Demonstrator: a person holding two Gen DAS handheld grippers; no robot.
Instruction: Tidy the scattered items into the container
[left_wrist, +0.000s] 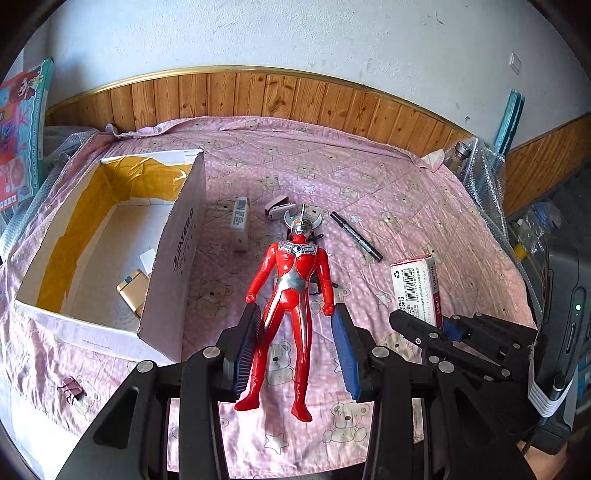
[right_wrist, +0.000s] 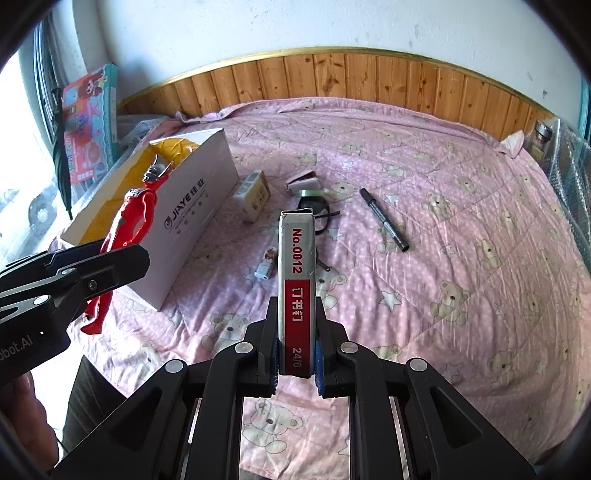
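I see a red and silver toy figure (left_wrist: 291, 291) over the pink bed cover (left_wrist: 424, 206), which is printed with beige bears and white stars. The cardboard box (left_wrist: 177, 254) is white outside, yellow-lined inside. My right tool (right_wrist: 296, 363), black with blue pads, carries a red-and-white staples box (right_wrist: 296, 291). The marker (right_wrist: 384, 219) is black.

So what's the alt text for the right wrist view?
The right tongs clamp a grey-and-red staple box marked No.0012 above a pink teddy-bear quilt. To the left, the left tongs hold a red toy figure beside an open white cardboard box; a black marker lies on the quilt.
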